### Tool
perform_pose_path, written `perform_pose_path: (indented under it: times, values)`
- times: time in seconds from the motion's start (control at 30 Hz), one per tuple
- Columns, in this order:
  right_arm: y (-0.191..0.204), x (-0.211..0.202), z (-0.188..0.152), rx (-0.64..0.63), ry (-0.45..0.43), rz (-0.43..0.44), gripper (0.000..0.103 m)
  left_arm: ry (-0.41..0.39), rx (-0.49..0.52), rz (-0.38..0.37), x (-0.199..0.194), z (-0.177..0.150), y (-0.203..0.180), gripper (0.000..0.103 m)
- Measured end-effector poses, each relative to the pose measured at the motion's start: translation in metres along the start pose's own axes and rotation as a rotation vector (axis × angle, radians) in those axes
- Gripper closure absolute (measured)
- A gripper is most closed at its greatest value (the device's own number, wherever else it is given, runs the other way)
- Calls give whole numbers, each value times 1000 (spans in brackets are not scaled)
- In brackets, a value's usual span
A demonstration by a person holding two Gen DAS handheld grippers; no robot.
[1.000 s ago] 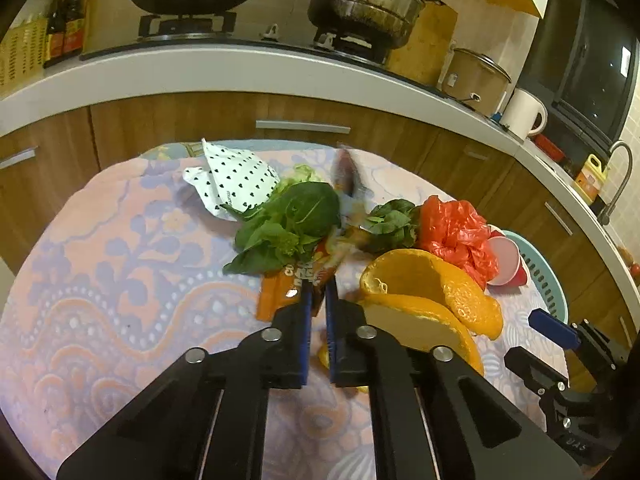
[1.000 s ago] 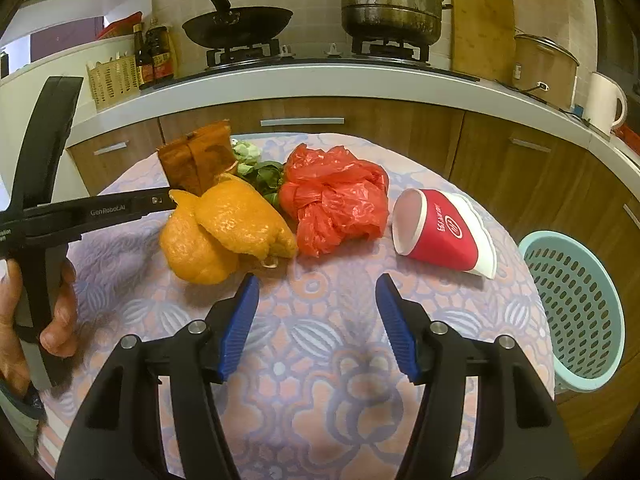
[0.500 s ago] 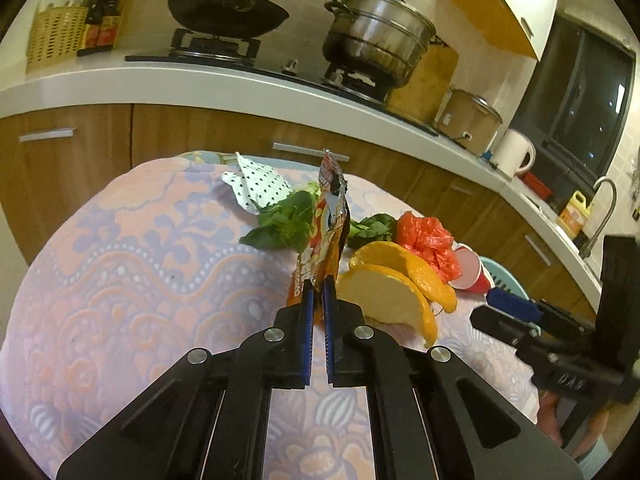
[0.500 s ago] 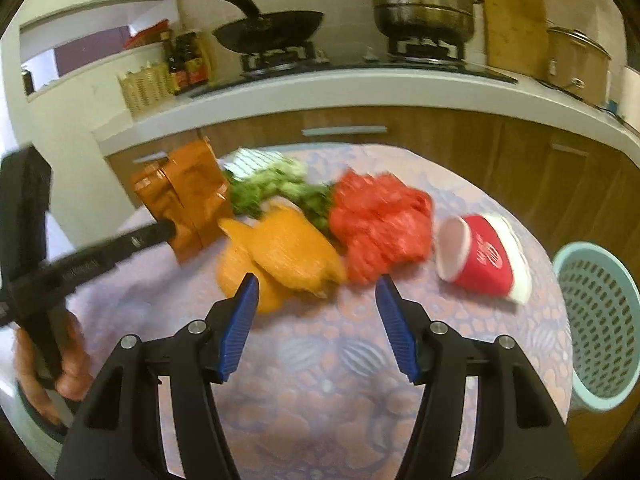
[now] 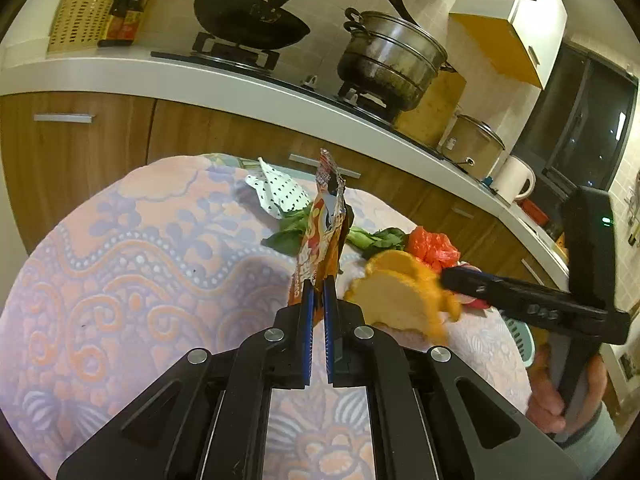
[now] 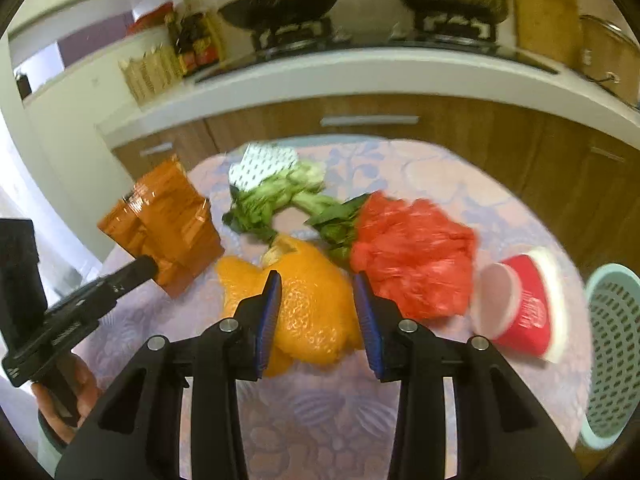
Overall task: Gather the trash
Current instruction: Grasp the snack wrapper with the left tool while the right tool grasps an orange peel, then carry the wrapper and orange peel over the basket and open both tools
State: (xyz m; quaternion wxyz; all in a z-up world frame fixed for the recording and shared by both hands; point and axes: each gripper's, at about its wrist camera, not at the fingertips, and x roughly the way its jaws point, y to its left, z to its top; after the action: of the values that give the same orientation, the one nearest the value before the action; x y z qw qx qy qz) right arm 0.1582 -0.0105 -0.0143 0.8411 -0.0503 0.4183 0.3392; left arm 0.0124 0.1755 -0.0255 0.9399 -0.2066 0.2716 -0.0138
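My left gripper [image 5: 316, 286] is shut on an orange snack wrapper [image 5: 324, 224] and holds it upright above the table; the wrapper also shows in the right wrist view [image 6: 168, 220]. My right gripper [image 6: 316, 284] is open, its fingers on either side of the orange peel [image 6: 304, 304], close above it. The peel also shows in the left wrist view [image 5: 400, 296]. A red plastic bag [image 6: 412, 256], a tipped red paper cup [image 6: 520, 312], green leaves [image 6: 276, 200] and a dotted paper [image 6: 260, 160] lie on the table.
A pale green basket [image 6: 612, 344] stands off the table's right edge. The round table has a patterned cloth [image 5: 120, 280]. Kitchen cabinets and a counter with a pan and pot stand behind.
My left gripper has lifted the wrapper off the table and raised it upright. My right gripper has moved forward and down over the orange peel.
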Motion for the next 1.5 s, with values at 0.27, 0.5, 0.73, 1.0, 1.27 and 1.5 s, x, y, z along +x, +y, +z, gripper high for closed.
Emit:
perform_pose_path:
  times: [0.27, 0.5, 0.73, 1.0, 1.27, 1.5]
  values:
    - [4, 27, -2, 28, 40, 53, 43, 5, 18, 6, 2, -1, -3, 100]
    - [-13, 36, -8, 140, 79, 150, 26, 9, 23, 7, 3, 0, -2, 100]
    - [-13, 26, -16, 165, 51, 221, 57, 12, 16, 6, 3, -1, -1, 100]
    - [8, -54, -28, 72, -130, 133, 67, -11, 17, -9, -4, -1, -5, 100]
    - [-21, -118, -43, 112, -251, 58, 68, -61, 68, -101, -41, 7, -47, 100]
    - [-63, -168, -50, 149, -327, -57, 68, -81, 170, -176, -48, 22, -117, 100]
